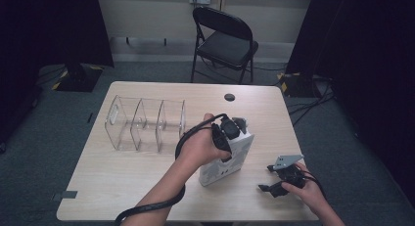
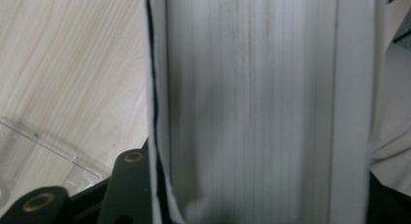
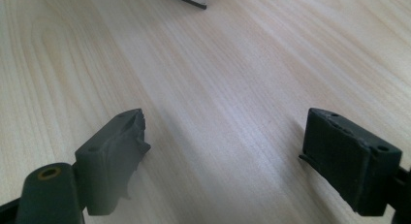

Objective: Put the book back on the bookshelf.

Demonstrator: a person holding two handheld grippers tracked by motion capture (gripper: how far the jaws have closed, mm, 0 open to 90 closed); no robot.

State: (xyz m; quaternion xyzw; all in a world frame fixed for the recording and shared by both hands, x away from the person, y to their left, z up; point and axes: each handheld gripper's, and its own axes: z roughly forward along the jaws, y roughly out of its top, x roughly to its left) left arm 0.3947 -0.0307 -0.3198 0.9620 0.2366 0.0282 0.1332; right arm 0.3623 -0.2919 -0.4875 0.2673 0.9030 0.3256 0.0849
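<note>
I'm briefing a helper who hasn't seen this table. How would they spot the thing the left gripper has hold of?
Start at the wooden table. Right of the clear divided organizer, near the table's middle, stands a white book, gripped at its top edge by the left gripper. It is the table's one opaque, upright block; the organizer is see-through.

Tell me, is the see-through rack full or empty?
Empty. In the high view the clear rack on the table shows bare compartments; the white book is clamped in the left gripper beside it.
</note>
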